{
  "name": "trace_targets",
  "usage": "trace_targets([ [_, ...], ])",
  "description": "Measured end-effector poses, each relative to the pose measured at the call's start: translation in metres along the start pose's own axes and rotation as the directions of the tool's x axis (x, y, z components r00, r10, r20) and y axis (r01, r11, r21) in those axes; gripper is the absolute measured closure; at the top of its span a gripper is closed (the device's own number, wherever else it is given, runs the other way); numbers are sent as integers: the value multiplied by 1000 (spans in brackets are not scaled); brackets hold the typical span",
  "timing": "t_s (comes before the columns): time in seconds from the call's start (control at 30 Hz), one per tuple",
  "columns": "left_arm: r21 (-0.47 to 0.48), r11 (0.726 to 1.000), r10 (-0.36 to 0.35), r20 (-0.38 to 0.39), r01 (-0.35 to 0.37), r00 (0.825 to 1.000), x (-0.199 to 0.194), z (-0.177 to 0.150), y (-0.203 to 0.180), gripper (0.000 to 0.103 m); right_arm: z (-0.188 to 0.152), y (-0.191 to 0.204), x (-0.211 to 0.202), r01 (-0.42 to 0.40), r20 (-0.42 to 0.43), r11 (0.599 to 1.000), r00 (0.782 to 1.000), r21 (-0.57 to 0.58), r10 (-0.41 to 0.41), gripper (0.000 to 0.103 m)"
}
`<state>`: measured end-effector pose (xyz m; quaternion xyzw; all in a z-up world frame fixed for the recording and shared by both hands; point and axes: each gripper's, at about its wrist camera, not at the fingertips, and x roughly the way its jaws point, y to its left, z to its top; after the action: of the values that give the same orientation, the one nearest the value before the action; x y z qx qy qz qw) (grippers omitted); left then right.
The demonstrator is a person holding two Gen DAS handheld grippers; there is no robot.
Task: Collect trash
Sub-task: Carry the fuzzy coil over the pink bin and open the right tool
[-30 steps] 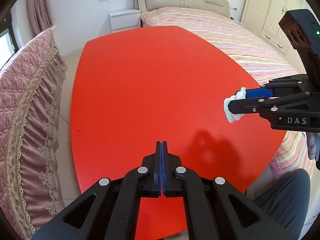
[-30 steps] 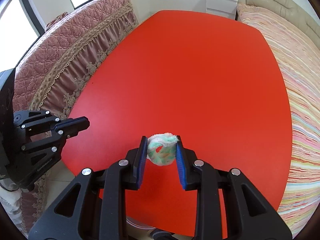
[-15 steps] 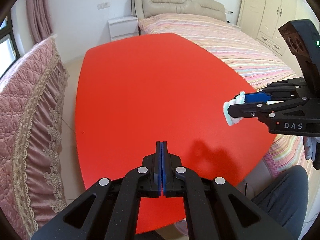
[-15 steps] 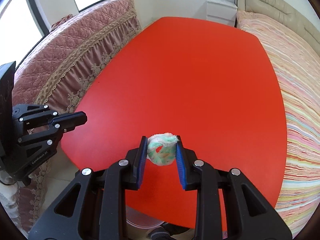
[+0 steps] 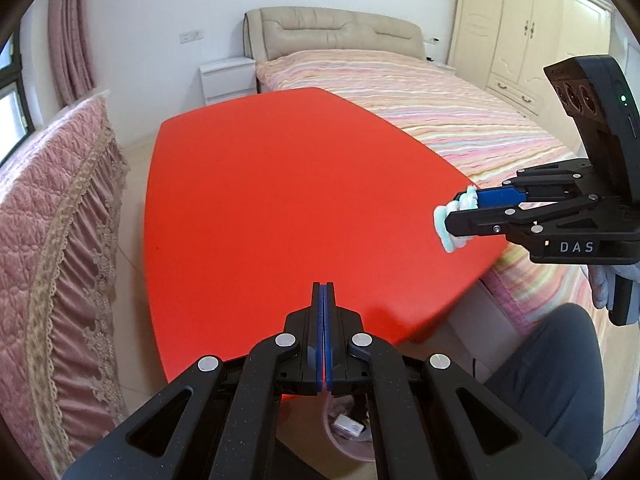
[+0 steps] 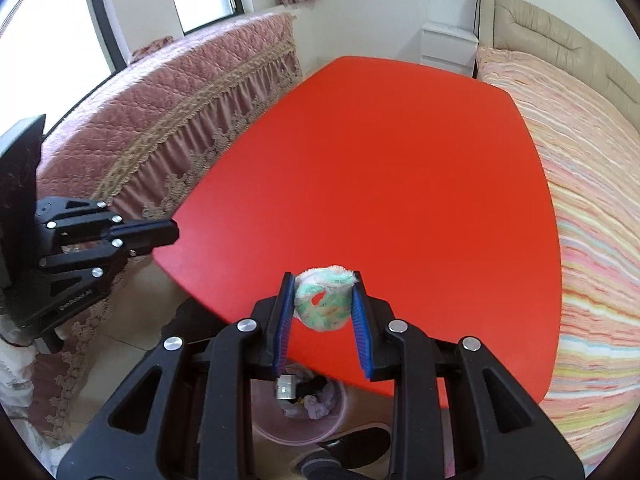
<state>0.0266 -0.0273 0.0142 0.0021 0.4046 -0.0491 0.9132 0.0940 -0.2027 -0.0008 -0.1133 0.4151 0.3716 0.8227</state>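
Your left tongs [image 5: 323, 292] are pressed fully together, gripping nothing; your right tongs [image 6: 322, 304] clamp a crumpled wad [image 6: 325, 300].

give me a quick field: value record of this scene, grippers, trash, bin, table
left gripper: shut, holding nothing
right gripper: shut on wad, held above the table's near edge
wad: crumpled white and green paper between the blue fingers
table: red, top bare
bin: pink, on the floor below the near edge, already holds trash
bed: striped cover, right of table
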Motion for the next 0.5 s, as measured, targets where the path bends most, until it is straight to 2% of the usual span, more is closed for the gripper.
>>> trace_targets([
  [0.23,6,999,-32,4,32,999,-11,-29,-11,103,-43,21,-11,-15,16,1000,1000,-13,15,76],
  [0.5,5,997,-73,-34,73,997,-6,-64,-22,103,-83,39,-7,-19,-2,1000,1000,-17,19,76],
])
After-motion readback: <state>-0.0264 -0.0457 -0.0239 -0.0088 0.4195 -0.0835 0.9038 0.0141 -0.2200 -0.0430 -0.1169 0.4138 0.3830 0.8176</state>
